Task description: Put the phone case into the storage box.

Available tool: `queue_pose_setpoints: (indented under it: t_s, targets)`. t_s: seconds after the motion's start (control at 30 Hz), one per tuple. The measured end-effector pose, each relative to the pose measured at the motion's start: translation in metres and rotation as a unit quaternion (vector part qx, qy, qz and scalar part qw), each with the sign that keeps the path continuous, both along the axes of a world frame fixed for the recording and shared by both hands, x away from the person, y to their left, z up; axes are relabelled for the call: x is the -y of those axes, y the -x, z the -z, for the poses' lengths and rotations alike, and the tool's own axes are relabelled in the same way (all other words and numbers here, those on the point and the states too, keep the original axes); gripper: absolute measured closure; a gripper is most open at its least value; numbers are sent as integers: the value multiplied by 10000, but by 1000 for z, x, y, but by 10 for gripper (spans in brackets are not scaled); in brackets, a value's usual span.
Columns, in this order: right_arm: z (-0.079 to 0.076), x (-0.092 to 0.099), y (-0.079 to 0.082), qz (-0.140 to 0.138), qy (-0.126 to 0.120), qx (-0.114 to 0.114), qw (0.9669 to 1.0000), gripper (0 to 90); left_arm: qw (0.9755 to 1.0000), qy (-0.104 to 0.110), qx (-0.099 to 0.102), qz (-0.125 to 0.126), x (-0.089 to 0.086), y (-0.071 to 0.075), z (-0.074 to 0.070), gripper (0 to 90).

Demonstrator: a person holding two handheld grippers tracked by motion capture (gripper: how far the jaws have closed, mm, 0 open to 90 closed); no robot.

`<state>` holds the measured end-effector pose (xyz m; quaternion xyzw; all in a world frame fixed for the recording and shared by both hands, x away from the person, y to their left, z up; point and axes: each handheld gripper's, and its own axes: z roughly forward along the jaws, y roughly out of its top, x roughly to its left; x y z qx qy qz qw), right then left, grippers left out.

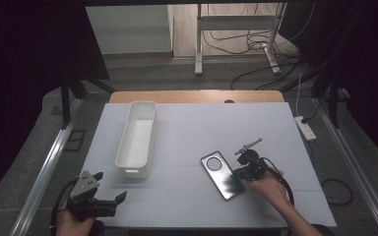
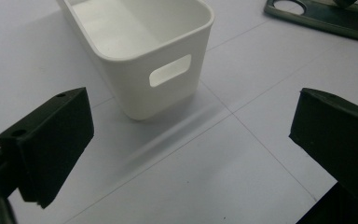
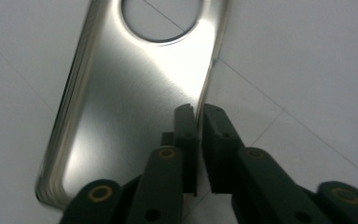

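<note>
White sheeting covers the bench (image 1: 187,128), with dark curtains at both sides and cables trailing on the floor beyond. Near its front right lies a brushed-metal phone back plate (image 1: 221,174) with a round camera cut-out; no brand or writing can be read on it. The right gripper (image 3: 198,109) has its fingers (image 3: 186,135) pinching the plate's long edge. Front left, the left gripper (image 1: 109,186) hovers with fingers spread, just short of a white plastic bin (image 1: 138,137).
</note>
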<state>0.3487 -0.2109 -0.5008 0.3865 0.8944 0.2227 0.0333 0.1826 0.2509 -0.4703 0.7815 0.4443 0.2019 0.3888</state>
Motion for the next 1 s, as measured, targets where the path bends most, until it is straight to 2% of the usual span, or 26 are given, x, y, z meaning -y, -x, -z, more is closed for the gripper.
queue_pose_setpoints:
  t_s: [0.2,0.3,0.57,0.67,1.0]
  targets:
    - [-1,-3,2,-53,147,82,9998,882,10000,-19,0,-3,0,0,0,3]
    - [-1,-2,1,-48,86,52,9999,883,10000,12,8,-16,0,0,0,2]
    - [-5,1,3,-42,-29,226,9997,883,9999,-23,-7,112,1,0,0,6]
    - [-8,3,4,-34,-103,298,9995,883,9998,97,-55,147,-1,-1,0,18]
    - [-18,11,6,8,-297,496,9983,883,9997,205,-134,95,-4,-3,0,12]
